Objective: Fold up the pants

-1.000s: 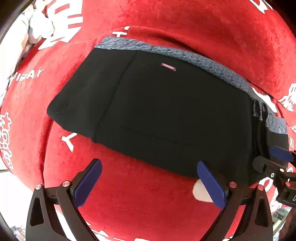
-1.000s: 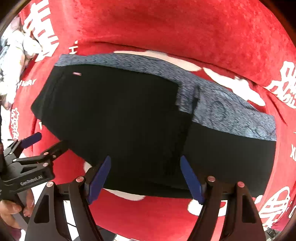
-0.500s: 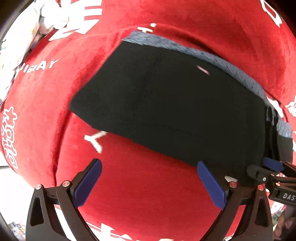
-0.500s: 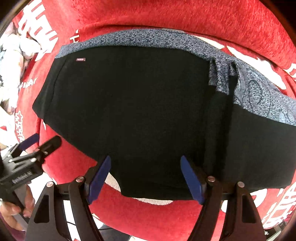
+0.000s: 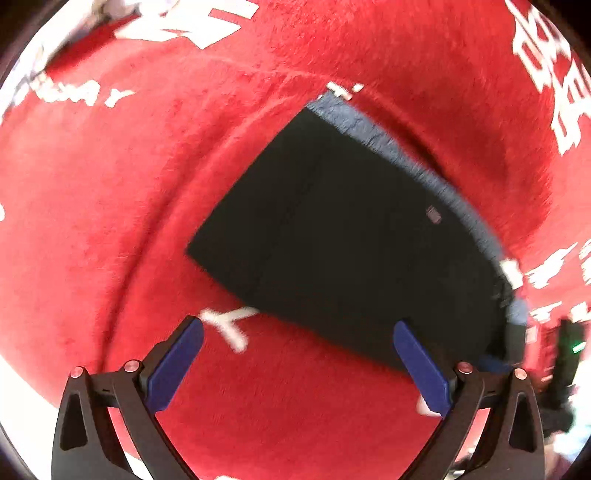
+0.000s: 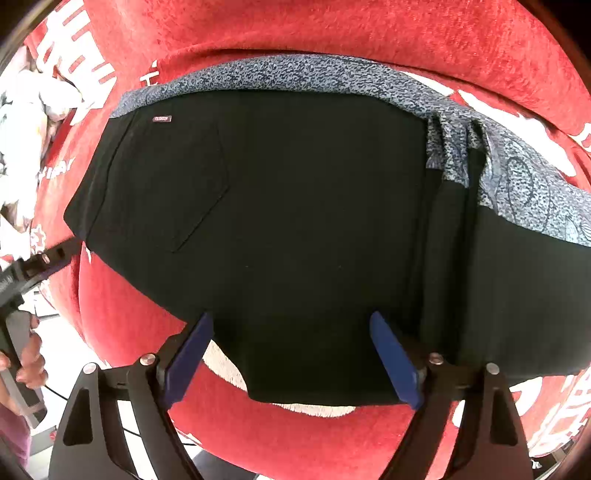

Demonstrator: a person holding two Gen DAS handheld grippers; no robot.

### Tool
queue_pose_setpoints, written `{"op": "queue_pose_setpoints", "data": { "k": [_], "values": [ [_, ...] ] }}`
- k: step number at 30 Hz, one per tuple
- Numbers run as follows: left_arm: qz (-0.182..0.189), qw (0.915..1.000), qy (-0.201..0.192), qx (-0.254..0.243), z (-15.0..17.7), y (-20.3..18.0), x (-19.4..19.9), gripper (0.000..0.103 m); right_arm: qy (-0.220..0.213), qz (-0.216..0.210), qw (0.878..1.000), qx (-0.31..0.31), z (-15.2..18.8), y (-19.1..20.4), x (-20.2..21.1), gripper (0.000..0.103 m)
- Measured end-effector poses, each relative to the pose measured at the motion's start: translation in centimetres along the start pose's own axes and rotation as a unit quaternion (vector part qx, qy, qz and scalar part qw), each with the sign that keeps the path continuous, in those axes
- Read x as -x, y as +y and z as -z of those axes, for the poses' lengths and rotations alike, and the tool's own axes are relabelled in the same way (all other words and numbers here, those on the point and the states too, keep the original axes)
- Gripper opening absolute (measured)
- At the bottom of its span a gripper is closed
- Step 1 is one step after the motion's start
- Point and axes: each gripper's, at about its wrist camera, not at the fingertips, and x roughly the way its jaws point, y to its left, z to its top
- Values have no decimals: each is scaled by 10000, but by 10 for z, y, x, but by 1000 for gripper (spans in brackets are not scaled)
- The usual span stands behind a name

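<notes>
We look down on black pants [image 6: 295,221] lying flat on a red plush cloth [image 6: 332,33] printed with white lettering, the garment already doubled into a broad dark slab with its blue-grey patterned waistband [image 6: 295,74] running along the far edge. Its long axis runs left to right across the right wrist view, a small label [image 6: 161,119] near the far-left corner and a bunched seam of folded layers toward the right.

Our right gripper [image 6: 291,358] points straight down over the near edge of the pants. Its jaws have just been opening and now stand wide, the blue pads apart with the near hem showing between them; neither pad presses the cloth, and nothing is held.

Our left gripper [image 5: 295,358] is also spread wide and empty, poised over bare red cloth just beyond the garment's near-left side, with only its right finger [image 5: 421,365] overlapping the dark fabric in the blurred picture. From there the pants lie ahead and to the right.

We judge the right hand the nearer to the work: the near edge sits directly under it. The left has the free left end ahead of it, so a fold along the long axis would likely start from that end.
</notes>
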Motion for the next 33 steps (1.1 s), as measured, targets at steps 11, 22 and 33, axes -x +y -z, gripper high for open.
{"op": "queue_pose_setpoints", "data": {
  "k": [11,22,33],
  "values": [
    [1618,9805,-145,1101,6,8,-17,103,-2,63,9998,165,3,25,-17,97],
    [1439,9876,-500,379,-15,-38,-8,103,-20,5,9997,263,9,35,-24,98],
    [-1191,9789,-1086,-1254,-1,-76,-3,37,-189,-554,9983,-61,-13,14,7,99]
  ]
}}
